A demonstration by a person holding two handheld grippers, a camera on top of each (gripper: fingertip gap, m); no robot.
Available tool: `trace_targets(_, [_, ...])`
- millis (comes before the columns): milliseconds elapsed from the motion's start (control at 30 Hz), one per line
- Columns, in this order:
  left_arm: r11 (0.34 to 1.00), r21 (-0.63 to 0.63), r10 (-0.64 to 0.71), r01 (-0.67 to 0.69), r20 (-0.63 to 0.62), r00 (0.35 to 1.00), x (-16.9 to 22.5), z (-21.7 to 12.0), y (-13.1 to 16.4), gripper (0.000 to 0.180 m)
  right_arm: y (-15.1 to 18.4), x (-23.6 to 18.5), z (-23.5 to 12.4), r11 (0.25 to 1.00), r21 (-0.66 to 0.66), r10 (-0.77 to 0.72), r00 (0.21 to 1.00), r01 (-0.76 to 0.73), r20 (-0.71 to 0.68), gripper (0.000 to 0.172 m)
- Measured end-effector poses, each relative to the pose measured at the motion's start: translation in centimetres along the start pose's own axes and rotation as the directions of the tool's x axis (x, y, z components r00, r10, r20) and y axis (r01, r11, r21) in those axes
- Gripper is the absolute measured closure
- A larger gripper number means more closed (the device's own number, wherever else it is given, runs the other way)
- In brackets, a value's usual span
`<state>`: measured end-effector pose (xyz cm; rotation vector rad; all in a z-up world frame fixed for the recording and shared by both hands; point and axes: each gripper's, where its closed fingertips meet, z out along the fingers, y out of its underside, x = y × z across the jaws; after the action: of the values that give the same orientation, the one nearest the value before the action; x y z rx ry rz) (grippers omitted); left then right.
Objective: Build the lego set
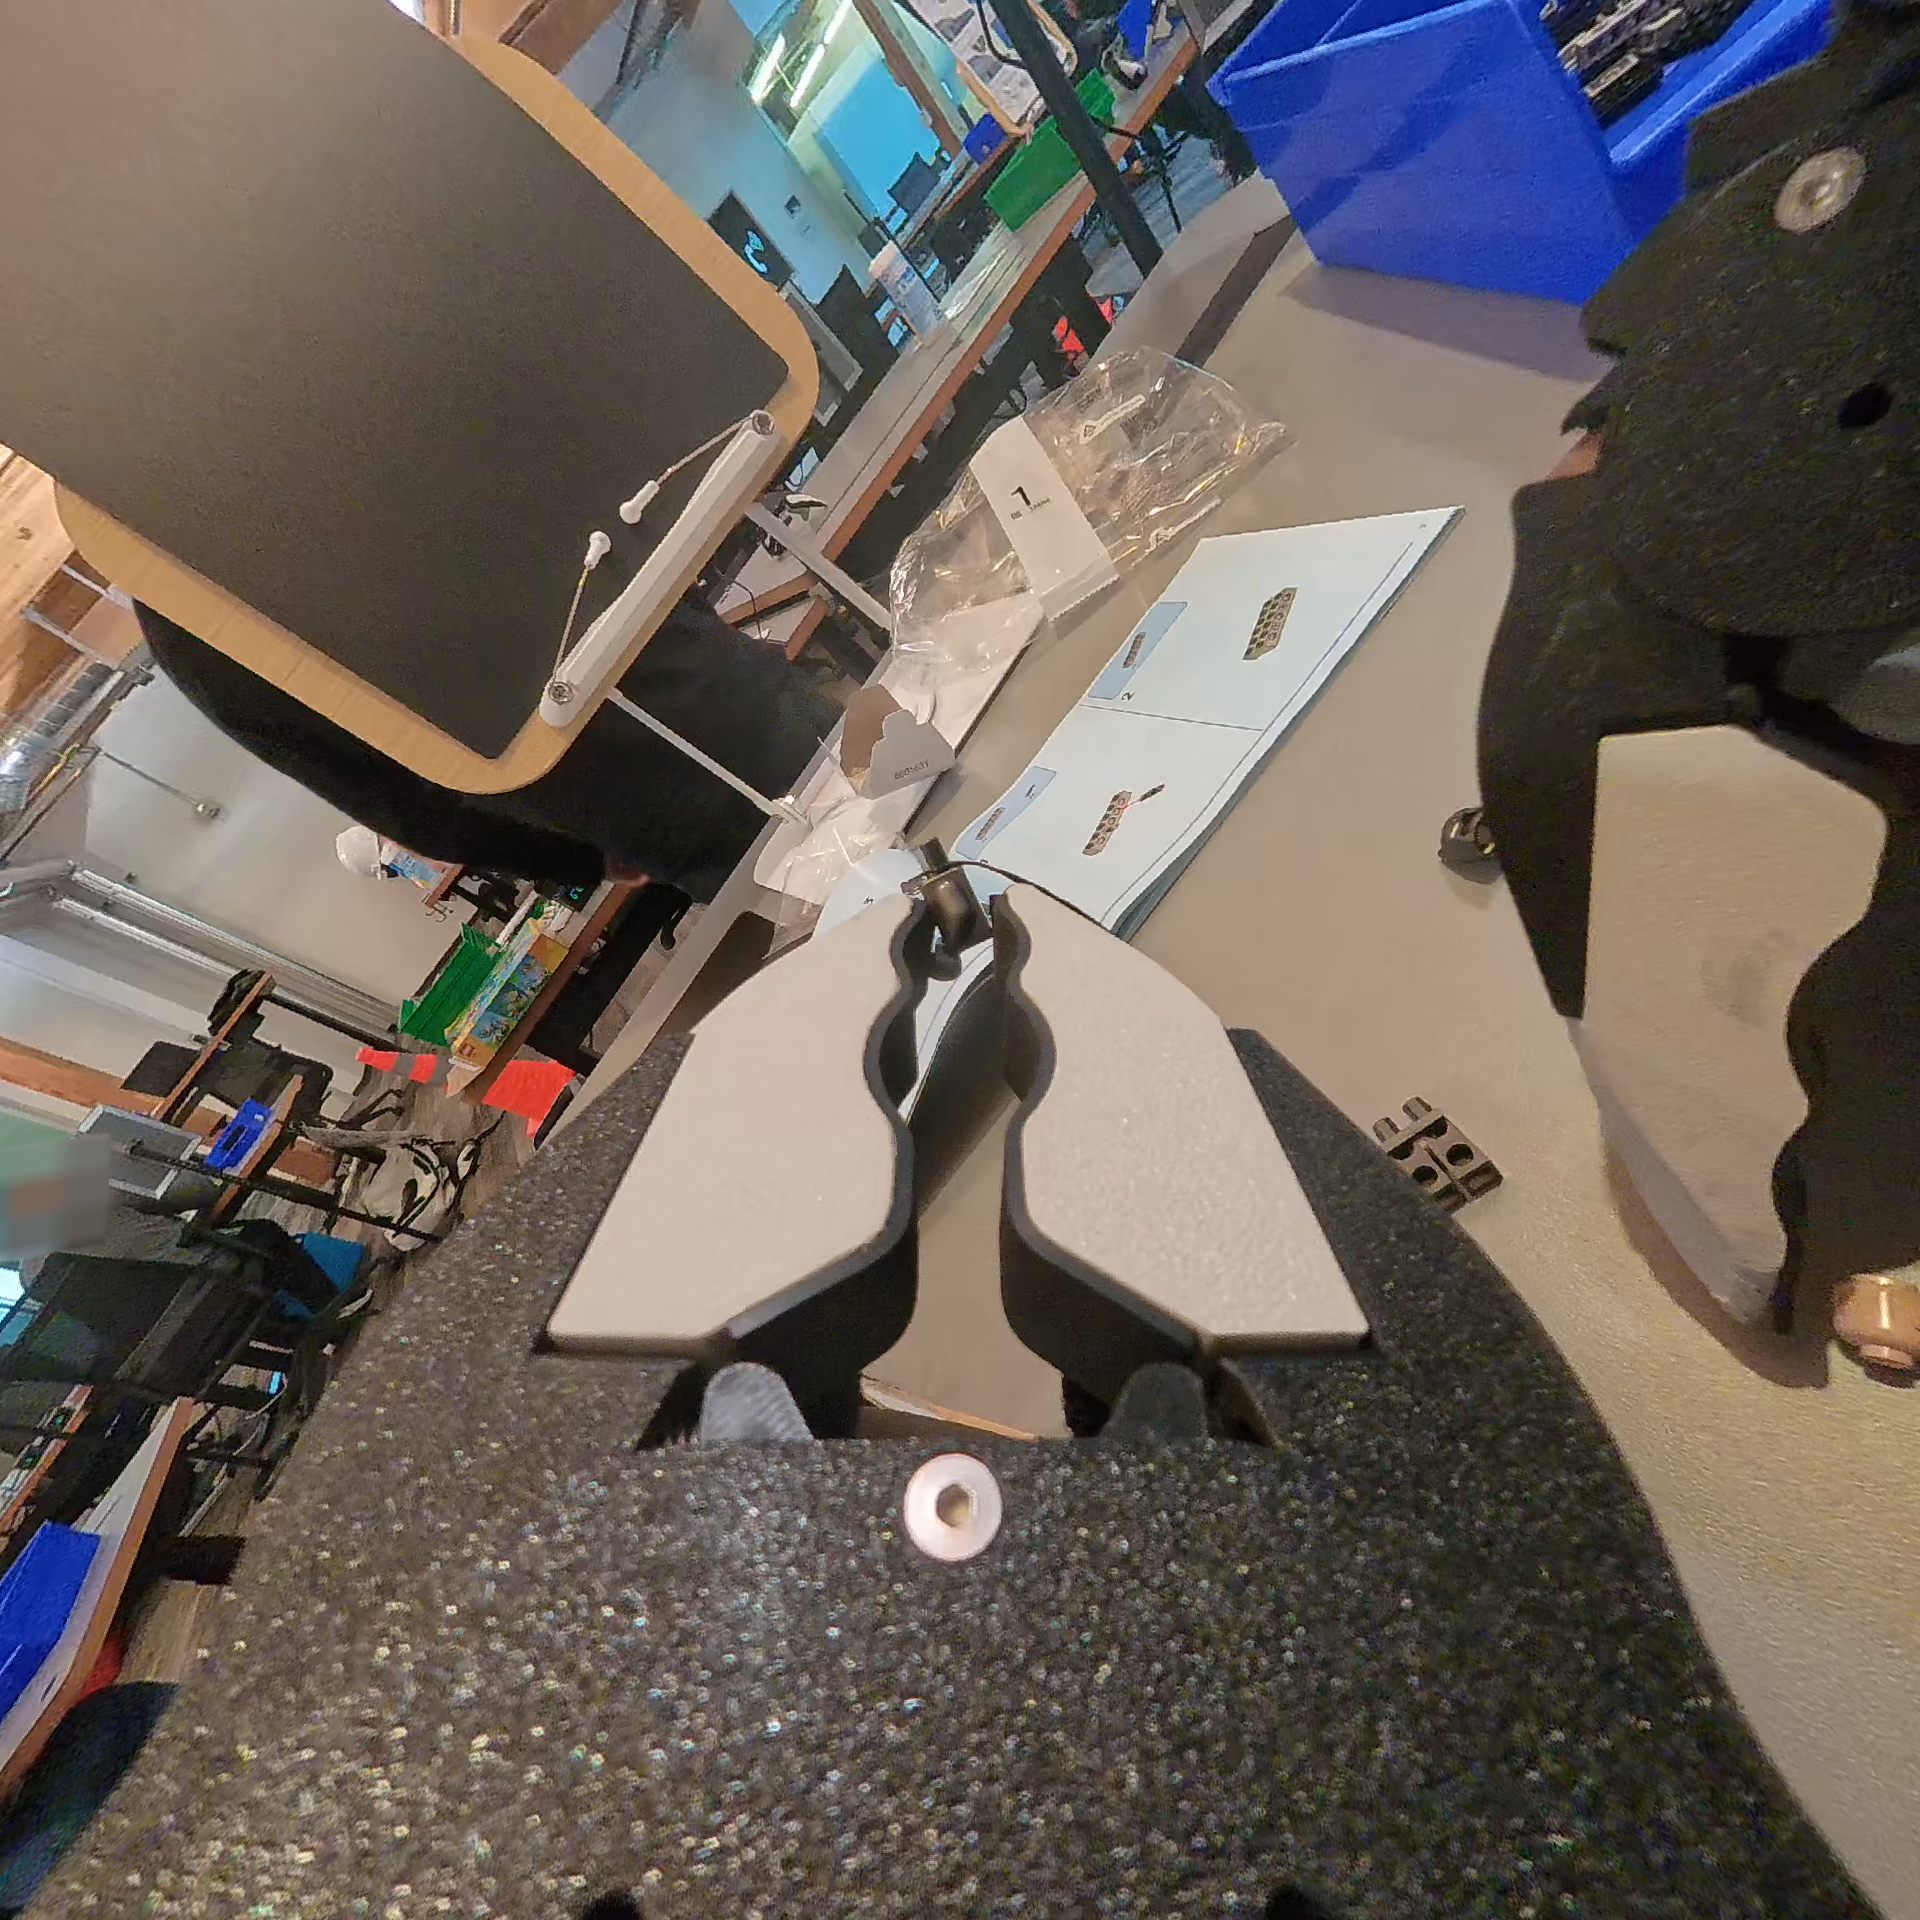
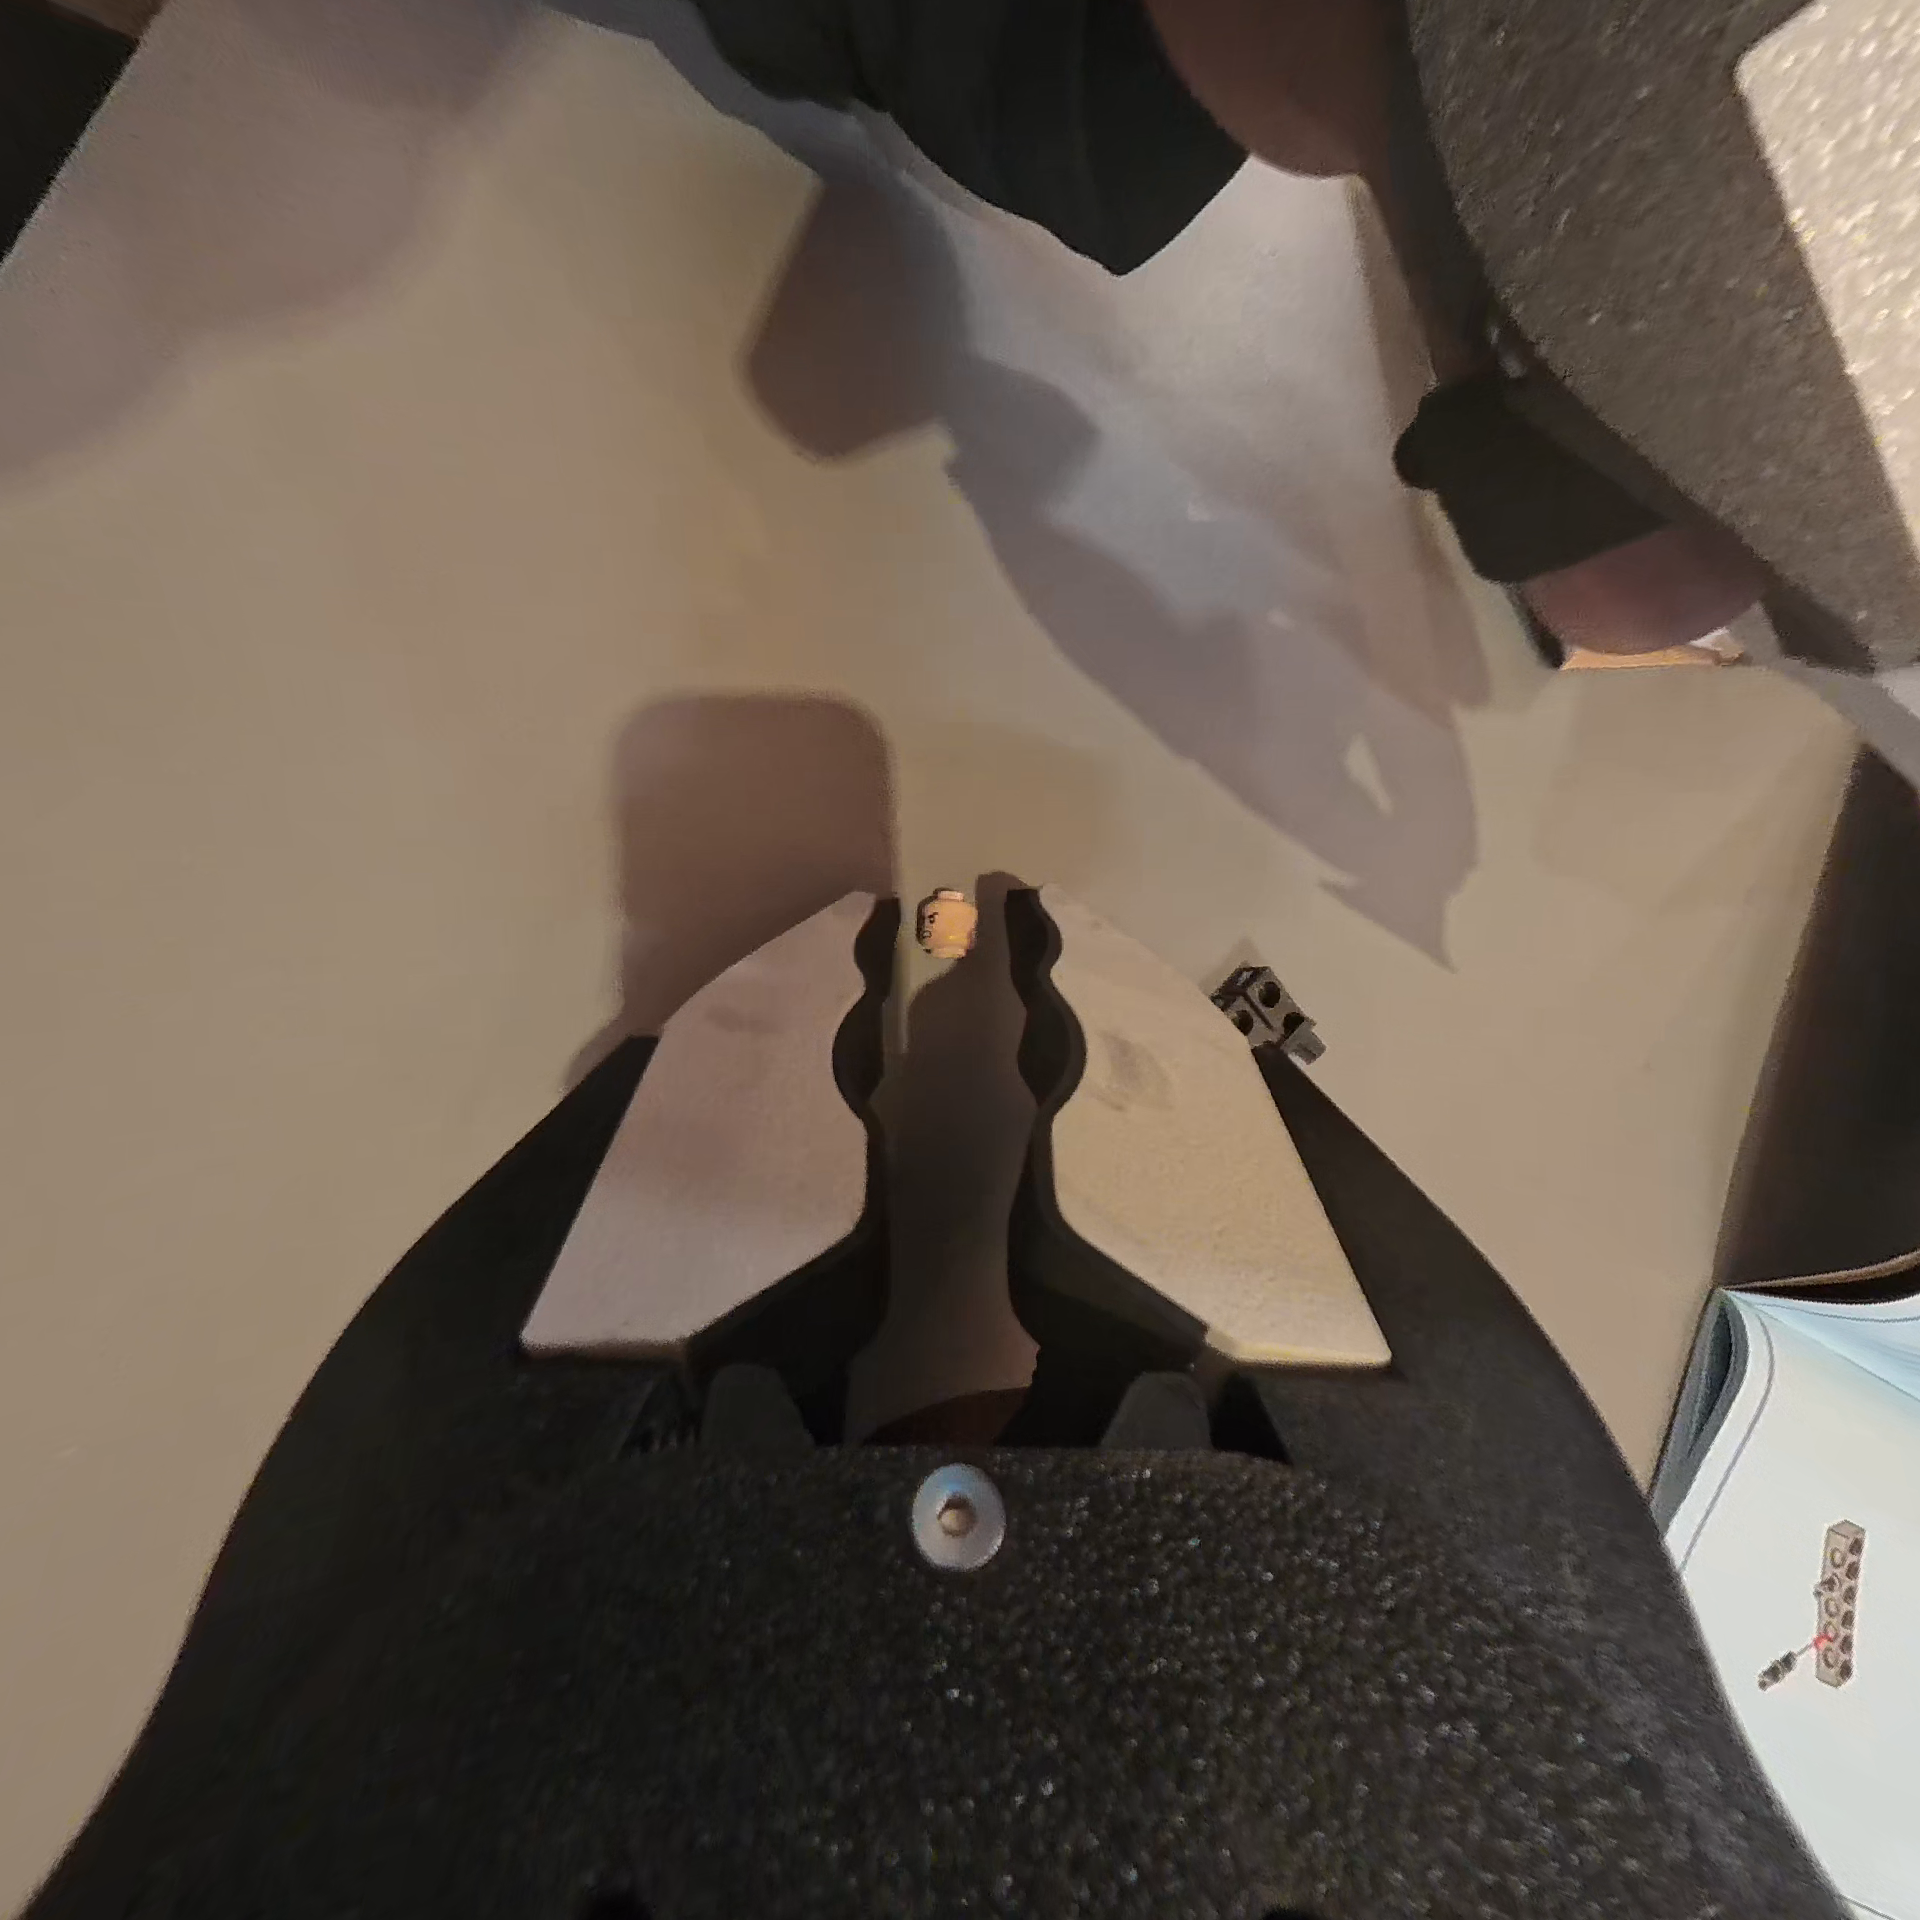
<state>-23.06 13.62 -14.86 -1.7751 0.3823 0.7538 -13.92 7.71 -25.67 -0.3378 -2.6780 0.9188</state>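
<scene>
Toy head (image 2: pixel 948 925) lies between right fingers (image 2: pixel 878 935), seemingly untouched.

Tan toy head (image 2: pixel 948 925), pale-blue booklet (image 1: pixel 1247 707)

Open grey table (image 2: pixel 312 623) is seen left of and beyond the small toy head (image 2: pixel 948 925). Passage right of the head is obstructed by a dark pierced brick (image 2: pixel 1265 1010), and farther right by the open instruction booklet (image 1: pixel 1247 717).
</scene>
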Motion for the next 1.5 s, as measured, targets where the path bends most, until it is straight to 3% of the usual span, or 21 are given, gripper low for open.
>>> trace_targets(167, [1.0, -0.003, -0.001, 0.001, 0.002, 1.0, -0.1, 0.0, 0.1, 0.169, 0.2, -0.2, 0.0, 0.999, -0.026, 0.026, 0.999, -0.025, 0.034, 0.156])
trace_targets(400, [1.0, -0.012, 0.001, -0.001, -0.008, 1.0, 0.1, 0.2, 0.4, 0.169, 2.1, 1.4, -1.0, 0.97, -0.039, 0.236, 0.967, -0.241, -0.094, 0.161])
trace_targets(567, [1.0, -0.022, -0.002, 0.002, -0.016, 1.0, 0.3, 0.3, 0.7, 0.169, 3.0, 0.9, -1.9, 0.96, -0.021, 0.275, 0.95, -0.281, -0.147, 0.16])
trace_targets(867, [1.0, -0.028, 0.006, -0.007, -0.028, 1.0, 0.7, 0.6, 1.0, 0.169, 2.5, 0.9, -3.2, 0.985, -0.027, 0.169, 0.979, -0.173, -0.112, 0.152])
trace_targets(1167, [1.0, -0.008, -0.017, 0.016, -0.017, 1.0, 0.3, 0.5, 0.9, 0.169, 3.3, 2.9, -4.3, 0.971, -0.184, -0.163, 0.986, 0.154, -0.034, 0.152])
trace_targets(1500, [1.0, 0.0, -0.024, 0.024, -0.001, 1.0, -0.1, 0.4, 0.8, 0.169, 3.7, 4.2, -2.8, 0.982, -0.186, 0.001, 0.996, -0.018, -0.091, 0.152])
